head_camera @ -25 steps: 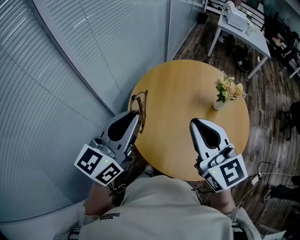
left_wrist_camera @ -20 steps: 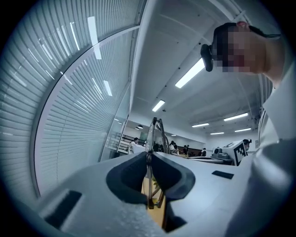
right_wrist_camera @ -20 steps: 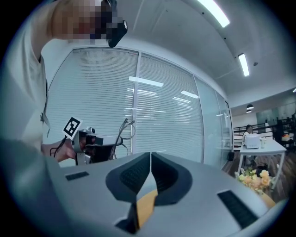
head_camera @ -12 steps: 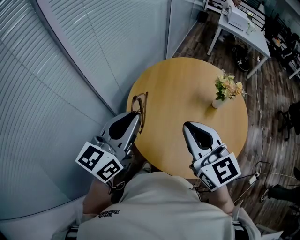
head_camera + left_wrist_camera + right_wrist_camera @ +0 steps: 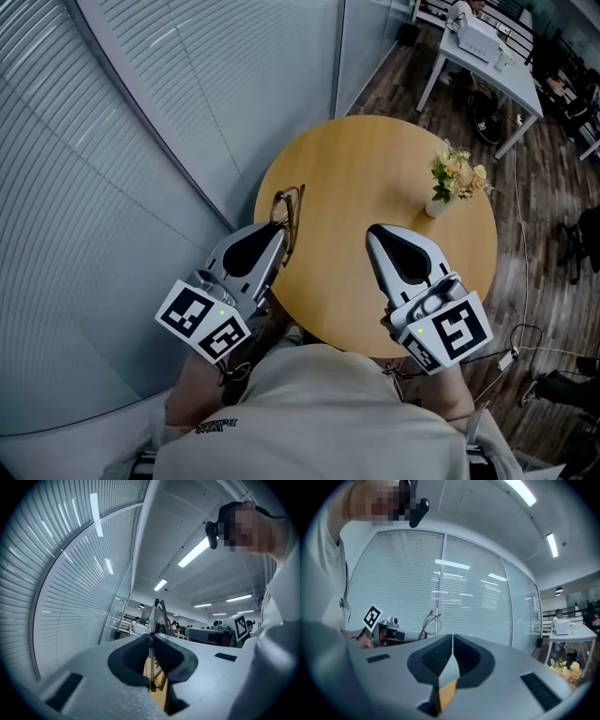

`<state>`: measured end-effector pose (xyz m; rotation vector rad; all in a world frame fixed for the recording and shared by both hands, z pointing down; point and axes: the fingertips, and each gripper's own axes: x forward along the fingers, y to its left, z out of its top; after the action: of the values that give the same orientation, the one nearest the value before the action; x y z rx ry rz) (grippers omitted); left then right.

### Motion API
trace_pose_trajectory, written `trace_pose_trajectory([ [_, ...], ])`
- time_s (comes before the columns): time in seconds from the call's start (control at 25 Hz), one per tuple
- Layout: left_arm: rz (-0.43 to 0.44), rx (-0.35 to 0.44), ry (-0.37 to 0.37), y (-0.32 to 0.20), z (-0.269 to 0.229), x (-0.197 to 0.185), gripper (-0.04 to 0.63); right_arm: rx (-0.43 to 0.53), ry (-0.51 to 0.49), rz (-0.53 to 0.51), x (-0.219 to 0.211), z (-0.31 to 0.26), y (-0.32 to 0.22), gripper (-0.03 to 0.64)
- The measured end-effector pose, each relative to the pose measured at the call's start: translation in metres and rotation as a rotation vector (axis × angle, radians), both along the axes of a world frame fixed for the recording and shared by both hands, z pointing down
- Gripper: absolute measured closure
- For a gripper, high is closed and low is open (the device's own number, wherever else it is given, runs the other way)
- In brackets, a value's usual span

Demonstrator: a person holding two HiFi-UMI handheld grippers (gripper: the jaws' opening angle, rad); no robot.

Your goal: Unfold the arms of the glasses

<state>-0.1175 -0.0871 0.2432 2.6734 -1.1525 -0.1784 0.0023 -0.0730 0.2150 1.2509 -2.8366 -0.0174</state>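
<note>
A glass wall with slatted blinds (image 5: 122, 141) is filling the whole left side and upper left of the head view, curving down towards the lower left corner. Dark plank flooring (image 5: 534, 197) is running along the right edge, with a white desk (image 5: 487, 52) standing in the upper right corner. A round wooden table (image 5: 375, 159) is sitting in the middle of the frame, its left rim close to the glass. The person's pale shirt (image 5: 319, 412) is taking up the bottom centre. A small vase of flowers (image 5: 456, 180) is standing on the table's right part, well apart from both grippers.

The left gripper (image 5: 277, 234) is reaching in from the lower left and pinching the glasses (image 5: 286, 217) at the table's left edge; in its own view the thin frame is standing upright between the closed pads. The right gripper (image 5: 373, 234) is hovering over the table's lower middle with its jaws pressed together and nothing between them.

Compared with a second ago, the right gripper is sitting a little further left in the frame, nearer the glasses, and slightly higher than half a second ago. The left gripper is keeping its pinch, and the glasses are lying almost where they were.
</note>
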Motion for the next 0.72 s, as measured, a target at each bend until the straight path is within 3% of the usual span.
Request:
trace_pose_trajectory([
  [0.24, 0.029, 0.001, -0.027, 0.002, 0.006, 0.012, 0.551, 0.119, -0.032, -0.007, -0.012, -0.048, -0.011, 0.584],
  [0.48, 0.072, -0.009, -0.058, 0.004, 0.014, 0.024, 0.551, 0.058, -0.126, -0.081, -0.031, -0.055, -0.017, 0.583],
  [0.72, 0.103, -0.003, -0.071, 0.007, 0.015, 0.035, 0.551, 0.008, -0.135, -0.102, -0.042, -0.050, -0.026, 0.580],
])
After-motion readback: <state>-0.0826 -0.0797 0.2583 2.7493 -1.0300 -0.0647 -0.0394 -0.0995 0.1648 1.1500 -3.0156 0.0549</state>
